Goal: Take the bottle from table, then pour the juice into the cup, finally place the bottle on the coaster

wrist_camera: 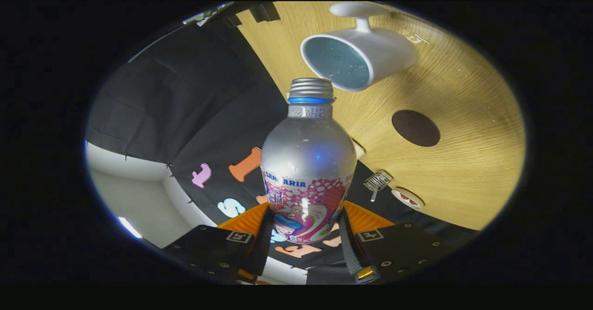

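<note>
My gripper (pixel 305 236) is shut on a silver bottle (pixel 308 157) with a pink and white label, one finger on each side of its lower body. The whole view is rolled over, so the bottle lies tipped on its side. Its threaded neck with a blue ring points at the rim of a white cup (pixel 359 53) standing on the wooden table (pixel 463 97). The bottle mouth sits just beside the cup's opening, and the cup's blue inside shows some liquid. A dark round coaster (pixel 415 128) lies on the table past the cup.
A small metal strainer-like tool (pixel 377 180) and a round white dish (pixel 407 198) sit near the table's edge, beyond the bottle. The black cloth wall hangs behind the table.
</note>
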### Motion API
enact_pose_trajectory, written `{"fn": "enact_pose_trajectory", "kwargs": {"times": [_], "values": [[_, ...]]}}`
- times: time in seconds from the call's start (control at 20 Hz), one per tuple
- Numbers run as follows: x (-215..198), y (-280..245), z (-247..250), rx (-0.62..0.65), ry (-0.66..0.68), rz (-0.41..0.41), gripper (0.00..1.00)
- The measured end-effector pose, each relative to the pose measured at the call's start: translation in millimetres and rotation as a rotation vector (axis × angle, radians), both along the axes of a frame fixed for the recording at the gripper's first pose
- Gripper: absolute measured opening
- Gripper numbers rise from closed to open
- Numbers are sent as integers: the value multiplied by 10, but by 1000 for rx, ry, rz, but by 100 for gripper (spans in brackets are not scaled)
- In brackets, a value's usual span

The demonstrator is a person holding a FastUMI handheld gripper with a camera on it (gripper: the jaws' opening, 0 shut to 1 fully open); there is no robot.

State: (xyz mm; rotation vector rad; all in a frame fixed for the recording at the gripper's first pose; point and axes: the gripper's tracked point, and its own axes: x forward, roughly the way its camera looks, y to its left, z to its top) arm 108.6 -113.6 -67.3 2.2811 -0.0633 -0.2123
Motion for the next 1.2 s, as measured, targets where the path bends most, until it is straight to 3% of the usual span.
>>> {"fn": "enact_pose_trajectory", "kwargs": {"times": [1.2], "values": [[-7, -105, 90, 107, -88, -100, 67]]}}
